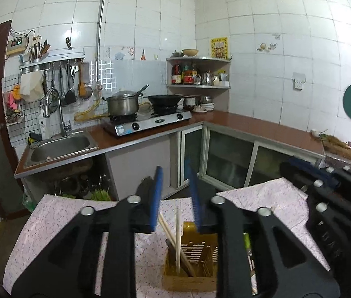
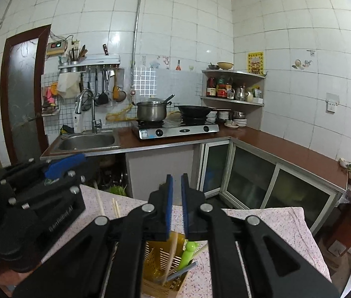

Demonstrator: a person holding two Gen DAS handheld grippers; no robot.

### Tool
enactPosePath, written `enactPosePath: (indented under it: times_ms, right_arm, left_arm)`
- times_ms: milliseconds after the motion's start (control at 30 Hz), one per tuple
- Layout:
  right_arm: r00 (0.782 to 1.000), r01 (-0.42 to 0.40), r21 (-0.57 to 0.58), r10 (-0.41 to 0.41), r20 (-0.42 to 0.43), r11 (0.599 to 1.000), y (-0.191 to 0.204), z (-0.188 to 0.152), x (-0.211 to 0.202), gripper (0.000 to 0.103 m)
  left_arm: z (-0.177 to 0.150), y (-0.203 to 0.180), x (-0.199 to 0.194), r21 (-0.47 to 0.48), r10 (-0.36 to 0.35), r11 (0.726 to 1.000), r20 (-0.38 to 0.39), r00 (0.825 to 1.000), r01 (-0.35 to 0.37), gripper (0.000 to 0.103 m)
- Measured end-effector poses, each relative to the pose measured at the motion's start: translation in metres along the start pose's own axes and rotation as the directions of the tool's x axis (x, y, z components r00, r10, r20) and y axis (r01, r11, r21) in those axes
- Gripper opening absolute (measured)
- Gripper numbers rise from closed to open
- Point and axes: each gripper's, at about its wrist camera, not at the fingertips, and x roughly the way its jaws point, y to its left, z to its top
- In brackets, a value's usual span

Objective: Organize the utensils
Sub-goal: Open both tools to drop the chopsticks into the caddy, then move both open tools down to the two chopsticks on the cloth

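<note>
A yellow slotted utensil holder [image 1: 195, 255] stands on a table with a pink floral cloth [image 1: 58, 223]. Wooden chopsticks [image 1: 177, 238] stand in it. In the right wrist view the holder [image 2: 160, 260] also holds a chopstick [image 2: 171, 253], a green-handled utensil [image 2: 187, 253] and a grey one. My left gripper [image 1: 175, 191] is open above the holder, empty. My right gripper [image 2: 176, 203] has its jaws a narrow gap apart, empty, above the holder. The left gripper [image 2: 58, 171] shows in the right view too.
Two loose chopsticks [image 2: 115, 207] lie on the cloth at the left. Behind are a sink [image 1: 61, 146], a gas stove with a pot [image 1: 123, 104] and wok [image 1: 165, 99], a corner shelf [image 1: 197, 74] and a brown counter [image 1: 262, 126] over glass-door cabinets.
</note>
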Motion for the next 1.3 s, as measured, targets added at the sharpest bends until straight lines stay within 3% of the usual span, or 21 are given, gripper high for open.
enactPosePath:
  times_ms: [67, 400, 600, 733, 867, 1033, 1133, 1300]
  right_arm:
    - [1.000, 0.009, 0.004, -0.009, 0.017, 1.000, -0.002, 0.001, -0.003, 0.048]
    - [0.997, 0.036, 0.020, -0.038, 0.071, 0.999, -0.013, 0.007, -0.039, 0.048]
    - [0.988, 0.128, -0.027, -0.125, 0.086, 0.991, -0.013, -0.014, -0.071, 0.048]
    - [0.983, 0.182, -0.053, -0.180, 0.036, 0.982, -0.019, -0.055, -0.090, 0.049]
    - [0.979, 0.197, -0.010, -0.197, -0.052, 0.980, -0.031, -0.115, -0.112, 0.050]
    - [0.954, 0.210, 0.047, -0.194, -0.229, 0.977, -0.038, -0.215, -0.148, 0.050]
    - [0.937, 0.219, 0.064, -0.191, -0.293, 0.974, -0.040, -0.244, -0.164, 0.050]
    - [0.932, 0.210, 0.043, -0.187, -0.310, 0.977, -0.038, -0.255, -0.172, 0.050]
  left_arm:
    - [-0.002, 0.004, -0.001, -0.020, 0.005, 1.000, -0.002, 1.000, -0.005, 0.036]
    - [0.006, 0.019, -0.030, -0.036, 0.029, 0.999, 0.047, 0.998, -0.028, 0.039]
    - [-0.009, 0.034, -0.062, -0.020, 0.121, 0.993, 0.083, 0.989, -0.120, 0.046]
    - [-0.049, 0.051, -0.079, -0.024, 0.173, 0.985, 0.046, 0.984, -0.172, 0.048]
    - [-0.115, 0.068, -0.092, -0.044, 0.155, 0.987, -0.050, 0.987, -0.158, 0.048]
    - [-0.202, 0.089, -0.122, -0.080, 0.193, 0.974, -0.196, 0.961, -0.212, 0.048]
    - [-0.234, 0.085, -0.140, -0.069, 0.189, 0.975, -0.256, 0.948, -0.213, 0.048]
    - [-0.254, 0.063, -0.153, -0.037, 0.111, 0.991, -0.314, 0.943, -0.129, 0.051]
